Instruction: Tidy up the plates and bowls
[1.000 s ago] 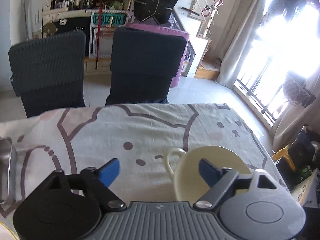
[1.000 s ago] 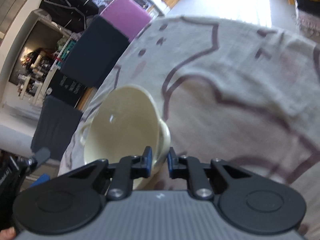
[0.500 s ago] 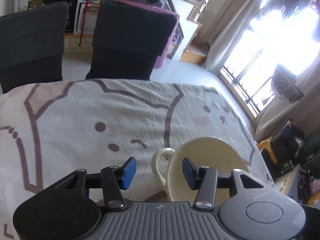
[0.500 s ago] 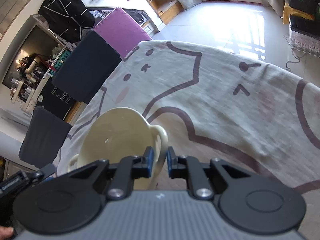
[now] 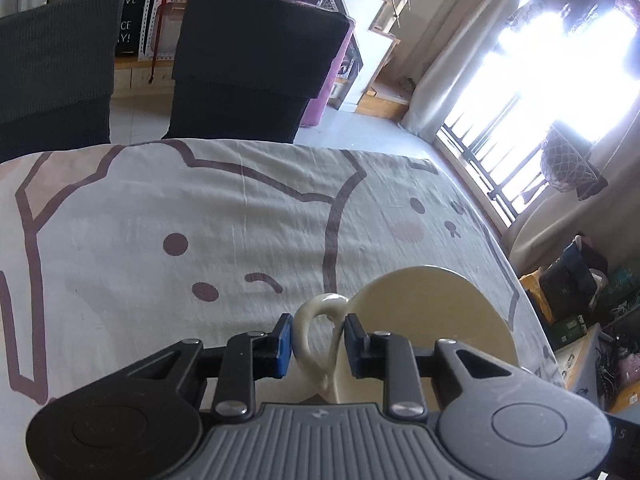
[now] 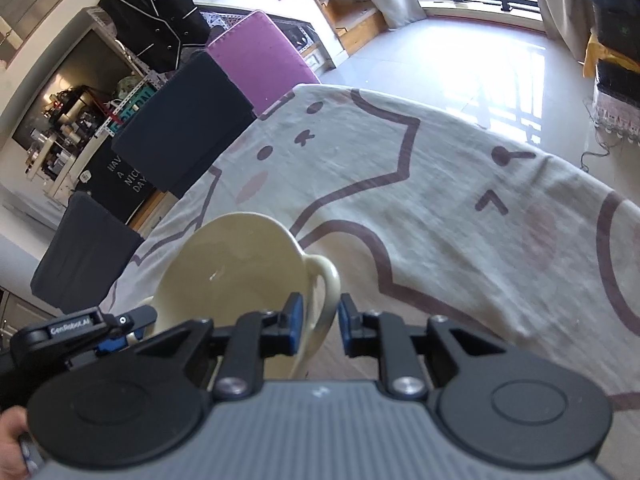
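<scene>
A cream two-handled bowl (image 5: 432, 320) is seen resting on the desk (image 5: 160, 208), which is covered by a pale cloth printed with cartoon animal faces, and it lies near the cloth's right edge in the left wrist view. One loop handle (image 5: 318, 332) of the bowl is bracketed by the left gripper (image 5: 318, 342), whose blue-padded fingers (image 5: 285, 340) have just been closing around it; the left pad is seen at the handle's outer curve and the right finger against its inner side by the bowl wall, so the handle appears gripped. In the right wrist view, the same bowl (image 6: 236, 276) is shown with its opposite handle (image 6: 326, 292) standing between the fingers of the right gripper (image 6: 320, 320). Those fingers have just been opening, and a slim gap is visible on each side of the handle, so it is not pressed. The left gripper's tip (image 6: 120, 324) is visible beyond the bowl's far rim. Two dark chairs (image 5: 256, 64) are drawn up to the far side of the desk.
</scene>
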`<state>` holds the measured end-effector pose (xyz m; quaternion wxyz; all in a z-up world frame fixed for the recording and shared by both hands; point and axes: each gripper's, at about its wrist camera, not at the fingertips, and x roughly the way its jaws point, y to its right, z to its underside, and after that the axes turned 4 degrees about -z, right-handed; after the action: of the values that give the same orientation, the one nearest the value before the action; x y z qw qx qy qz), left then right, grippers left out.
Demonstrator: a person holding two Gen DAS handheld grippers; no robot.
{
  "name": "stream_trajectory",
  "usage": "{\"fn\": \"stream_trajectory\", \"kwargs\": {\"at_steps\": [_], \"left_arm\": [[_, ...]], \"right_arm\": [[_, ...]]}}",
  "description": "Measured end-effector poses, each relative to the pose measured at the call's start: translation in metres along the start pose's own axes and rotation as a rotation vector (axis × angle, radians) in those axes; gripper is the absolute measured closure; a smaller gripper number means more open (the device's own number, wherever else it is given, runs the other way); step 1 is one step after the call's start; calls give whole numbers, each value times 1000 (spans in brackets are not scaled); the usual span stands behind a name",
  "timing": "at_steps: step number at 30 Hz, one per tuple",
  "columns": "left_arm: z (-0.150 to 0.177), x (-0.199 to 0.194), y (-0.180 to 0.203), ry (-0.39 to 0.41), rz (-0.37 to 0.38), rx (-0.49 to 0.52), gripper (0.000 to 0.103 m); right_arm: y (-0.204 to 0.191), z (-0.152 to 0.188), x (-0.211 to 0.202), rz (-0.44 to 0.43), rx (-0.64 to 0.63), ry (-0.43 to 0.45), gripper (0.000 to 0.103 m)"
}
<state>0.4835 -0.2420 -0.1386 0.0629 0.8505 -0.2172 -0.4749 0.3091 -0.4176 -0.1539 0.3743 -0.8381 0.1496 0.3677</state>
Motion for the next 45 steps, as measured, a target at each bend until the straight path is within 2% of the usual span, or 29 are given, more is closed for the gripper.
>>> {"fn": "stream_trajectory", "kwargs": {"at_steps": [5, 8, 12, 15, 17, 18, 22, 24, 25, 26, 30, 33, 41, 45], "left_arm": [[11, -9, -5, -9, 4, -14, 76], [20, -15, -7, -25, 8, 5, 76], [21, -19, -12, -52, 14, -12, 78], [14, -17, -10, -85, 4, -14, 77], [10, -15, -9, -106, -3, -7, 77], [9, -15, -8, -114, -8, 8, 76], [7, -13, -3, -126, -30, 68, 70], [7, -10, -5, -133, -39, 65, 64], [6, -9, -6, -136, -34, 59, 64], [6, -9, -8, -140, -27, 53, 64], [6, -8, -2, -128, -11, 99, 74], [5, -7, 1, -131, -27, 91, 74], [8, -8, 3, -104, -34, 103, 74], [12, -13, 10, -65, -67, 140, 73]], "right_arm": [[2, 0, -1, -22, -7, -14, 84], [-2, 0, -3, -9, -61, -20, 84], [-4, -3, -3, -8, -60, -43, 84], [-10, -5, -3, -16, -95, -55, 74], [-13, -6, -3, -38, -128, -63, 60], [-15, -7, -2, -36, -147, -62, 60], [-19, -8, 2, -15, -189, -30, 60], [-17, -10, 5, -17, -183, -37, 64], [-15, -10, 8, -9, -184, -46, 71], [-12, -11, 12, 4, -177, -61, 75], [3, -17, 15, -56, -100, -86, 75], [0, -17, 17, -58, -128, -93, 81], [-8, -16, 18, -21, -157, -84, 81], [-11, -14, 18, -10, -184, -78, 81]]}}
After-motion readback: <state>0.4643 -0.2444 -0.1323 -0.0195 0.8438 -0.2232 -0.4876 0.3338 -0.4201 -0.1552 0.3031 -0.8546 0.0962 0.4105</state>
